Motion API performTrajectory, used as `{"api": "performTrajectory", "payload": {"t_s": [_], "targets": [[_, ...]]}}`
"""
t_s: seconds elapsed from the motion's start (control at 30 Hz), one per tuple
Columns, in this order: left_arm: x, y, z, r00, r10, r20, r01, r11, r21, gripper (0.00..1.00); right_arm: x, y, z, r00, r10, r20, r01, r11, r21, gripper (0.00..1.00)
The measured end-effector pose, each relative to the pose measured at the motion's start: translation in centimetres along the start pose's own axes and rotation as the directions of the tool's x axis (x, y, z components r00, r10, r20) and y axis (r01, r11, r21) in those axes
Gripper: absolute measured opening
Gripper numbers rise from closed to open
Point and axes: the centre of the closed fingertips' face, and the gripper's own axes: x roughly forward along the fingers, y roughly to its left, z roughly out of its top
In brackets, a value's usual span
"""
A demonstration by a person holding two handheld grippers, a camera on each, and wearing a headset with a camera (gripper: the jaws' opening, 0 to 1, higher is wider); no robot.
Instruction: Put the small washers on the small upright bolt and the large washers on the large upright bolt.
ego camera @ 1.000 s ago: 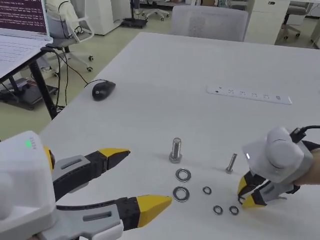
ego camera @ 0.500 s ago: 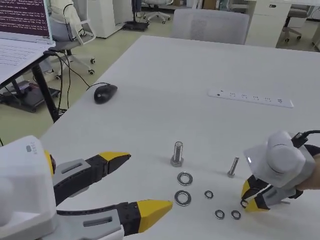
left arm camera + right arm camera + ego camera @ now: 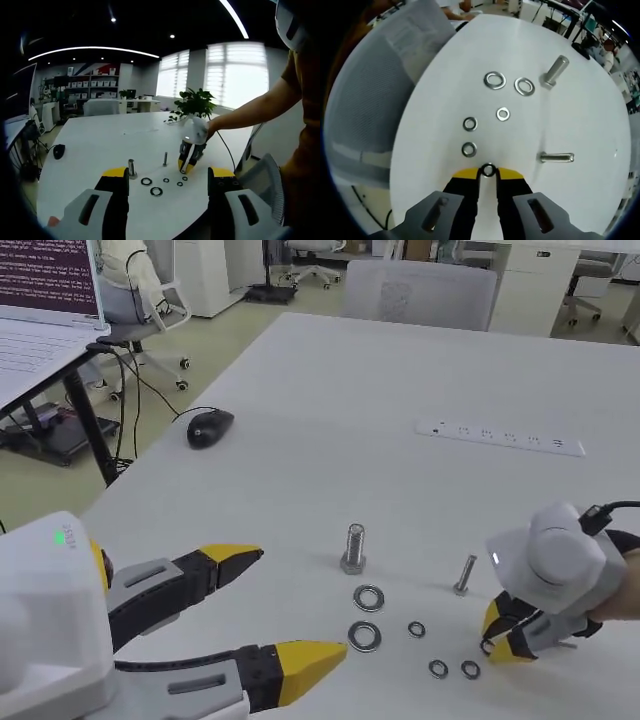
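Note:
A large upright bolt (image 3: 353,547) (image 3: 555,70) and a small upright bolt (image 3: 465,573) (image 3: 557,157) stand on the white table (image 3: 330,420). In front of the large bolt lie two large washers (image 3: 369,597) (image 3: 364,636). Three small washers (image 3: 416,629) (image 3: 438,669) (image 3: 470,670) lie to their right. My right gripper (image 3: 500,636) (image 3: 488,173) sits low beside the small bolt, shut on a small washer (image 3: 488,170) at its fingertips. My left gripper (image 3: 272,606) (image 3: 169,175) hovers open and holds nothing, at the table's near left, pointing toward the bolts.
A black mouse (image 3: 210,425) lies near the table's left edge and a white power strip (image 3: 497,435) further back. A grey chair (image 3: 420,285) stands at the far end, a laptop (image 3: 40,300) on a side desk at left. The near table edge is close behind the small washers.

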Motion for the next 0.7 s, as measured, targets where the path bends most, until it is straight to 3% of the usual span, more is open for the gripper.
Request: {"api": "performTrajectory", "payload": {"t_s": [0.43,0.7], "targets": [[0.1,-0.2,0.0,1.0,-0.002,-0.001,0.002,1.0,0.001,0.63,-0.1,0.0,0.0,0.9999,-0.012,-0.011,0.012,1.0,0.016,0.12],[0.2,-0.3,-0.2,1.0,-0.005,-0.002,0.005,1.0,-0.001,0.63,-2.2,-0.3,0.4,0.9998,-0.018,0.01,0.018,0.999,0.046,0.12]]}}
